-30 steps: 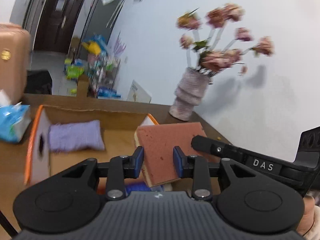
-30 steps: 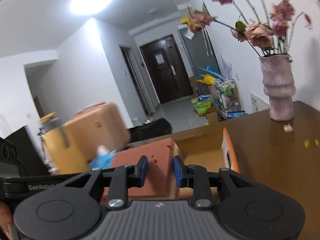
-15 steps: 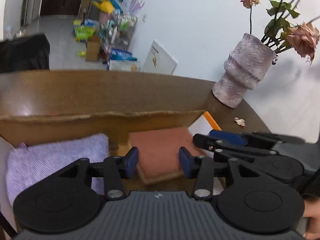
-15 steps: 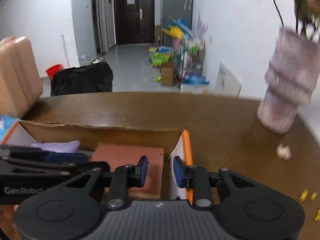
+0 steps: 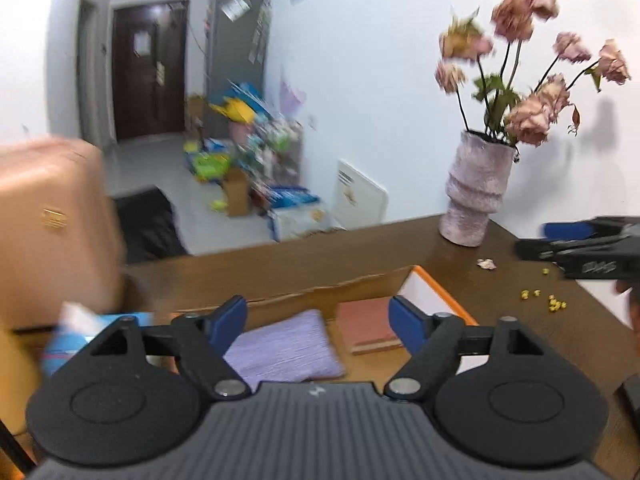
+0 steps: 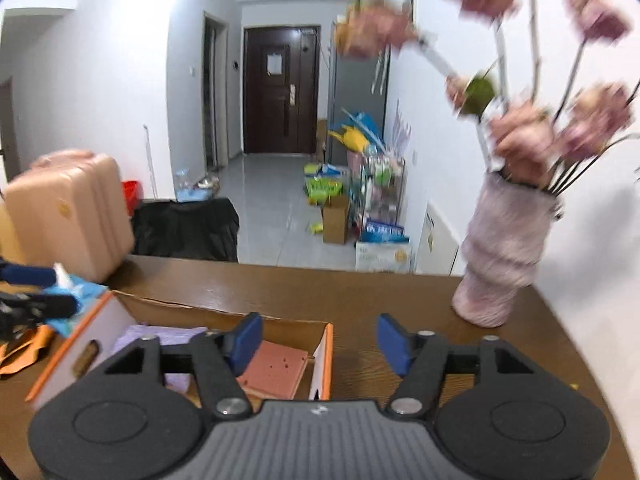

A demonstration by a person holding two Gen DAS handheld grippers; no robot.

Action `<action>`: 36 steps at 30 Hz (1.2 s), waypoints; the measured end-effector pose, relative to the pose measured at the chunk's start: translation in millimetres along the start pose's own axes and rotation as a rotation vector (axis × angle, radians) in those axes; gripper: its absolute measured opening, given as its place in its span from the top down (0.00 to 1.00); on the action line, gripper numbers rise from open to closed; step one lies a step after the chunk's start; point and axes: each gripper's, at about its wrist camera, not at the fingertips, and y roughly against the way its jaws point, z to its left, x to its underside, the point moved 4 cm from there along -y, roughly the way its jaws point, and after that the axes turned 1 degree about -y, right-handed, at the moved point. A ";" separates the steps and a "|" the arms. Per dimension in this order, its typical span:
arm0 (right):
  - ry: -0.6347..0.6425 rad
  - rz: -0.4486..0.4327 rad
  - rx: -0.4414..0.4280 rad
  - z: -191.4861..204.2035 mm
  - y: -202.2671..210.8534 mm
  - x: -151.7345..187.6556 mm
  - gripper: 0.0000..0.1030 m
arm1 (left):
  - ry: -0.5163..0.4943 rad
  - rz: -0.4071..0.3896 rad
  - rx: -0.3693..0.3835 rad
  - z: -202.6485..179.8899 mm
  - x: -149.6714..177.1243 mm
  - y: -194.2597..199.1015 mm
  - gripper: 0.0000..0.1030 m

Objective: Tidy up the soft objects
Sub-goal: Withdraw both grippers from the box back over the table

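Note:
A reddish-brown sponge (image 5: 366, 324) (image 6: 274, 368) lies flat in the open cardboard box (image 5: 436, 294) (image 6: 325, 356), beside a folded purple cloth (image 5: 282, 346) (image 6: 160, 334). My left gripper (image 5: 318, 326) hovers above and behind the box, its jaws opening, with nothing pressed between them. My right gripper (image 6: 318, 342) is raised over the box's right edge, jaws also opening and bare. The right gripper (image 5: 580, 246) also shows at the right edge of the left wrist view, and the left gripper (image 6: 28, 296) at the far left of the right wrist view.
A pink ribbed vase with dried flowers (image 5: 476, 192) (image 6: 504, 260) stands on the brown table (image 5: 400, 248) at the back right. A blue tissue pack (image 5: 76, 340) (image 6: 76, 296) lies left of the box. Small yellow crumbs (image 5: 548, 300) are scattered on the right. A pink suitcase (image 6: 68, 212) stands beyond the table.
Both grippers let go of the sponge, which now lies in the box. Both have opened wide, lifted and drawn back from the box.

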 end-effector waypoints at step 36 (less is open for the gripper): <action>-0.109 -0.218 -0.085 94.2 308.8 320.0 0.20 | 0.048 -0.264 -0.157 -83.1 299.0 290.9 0.00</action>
